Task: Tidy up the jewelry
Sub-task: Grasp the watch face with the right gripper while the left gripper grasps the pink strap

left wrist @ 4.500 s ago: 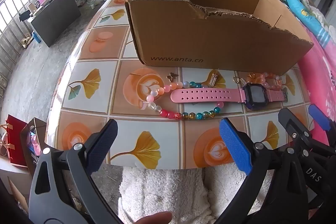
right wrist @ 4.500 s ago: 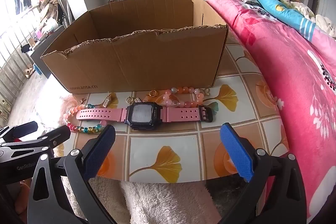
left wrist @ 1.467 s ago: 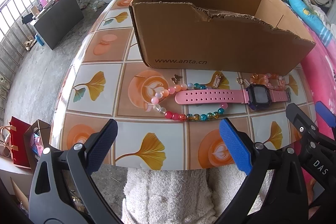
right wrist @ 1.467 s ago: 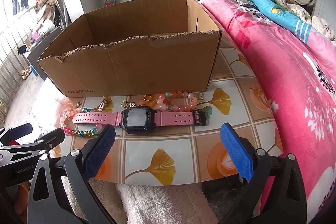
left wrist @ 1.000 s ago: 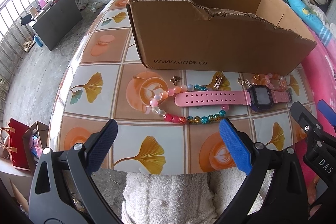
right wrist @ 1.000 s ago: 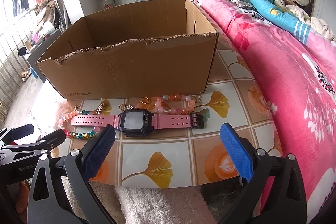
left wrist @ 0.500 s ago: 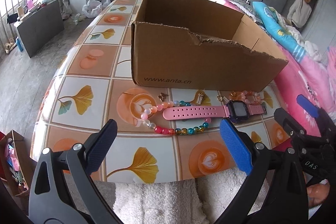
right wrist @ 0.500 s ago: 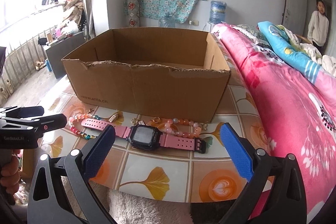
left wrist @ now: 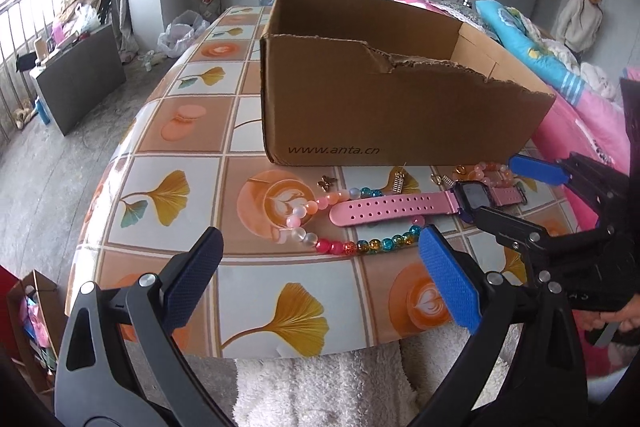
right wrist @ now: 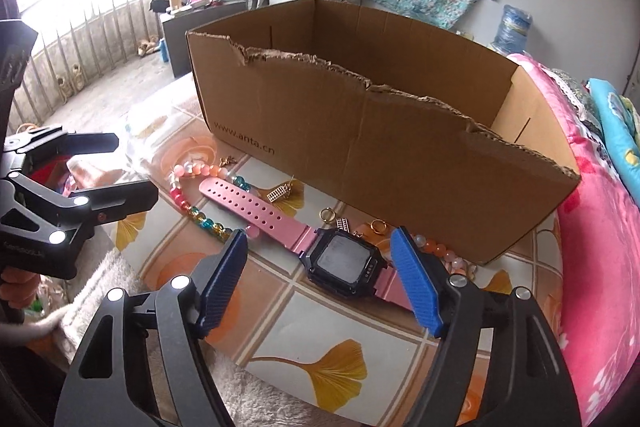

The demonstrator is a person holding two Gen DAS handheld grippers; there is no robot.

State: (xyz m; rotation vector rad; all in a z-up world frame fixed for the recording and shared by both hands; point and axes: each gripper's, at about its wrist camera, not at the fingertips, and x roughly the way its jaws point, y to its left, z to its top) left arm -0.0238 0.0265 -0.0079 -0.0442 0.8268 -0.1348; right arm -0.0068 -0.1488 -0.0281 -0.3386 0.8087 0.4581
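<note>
A pink watch (left wrist: 392,209) with a dark face (right wrist: 344,261) lies on the tiled table (left wrist: 180,187), in front of an open cardboard box (left wrist: 380,119). A multicoloured bead bracelet (left wrist: 352,247) curls around the strap's free end. An orange bead bracelet (right wrist: 440,251) and small gold charms (right wrist: 278,194) lie by the box wall. My right gripper (right wrist: 320,239) is low over the watch face; its jaws are closing, and the face sits between the pads untouched. My left gripper (left wrist: 318,239) stands open and empty near the table's front edge.
Pink bedding (right wrist: 600,267) rises along the table's right side. A white fluffy cloth (left wrist: 340,387) hangs at the front edge. A person (left wrist: 580,19) stands in a far doorway. A dark cabinet (left wrist: 80,75) and bags stand on the floor to the left.
My right gripper has rolled and moved in over the watch face, and its jaws have narrowed. The left gripper has tilted slightly upward and stays open.
</note>
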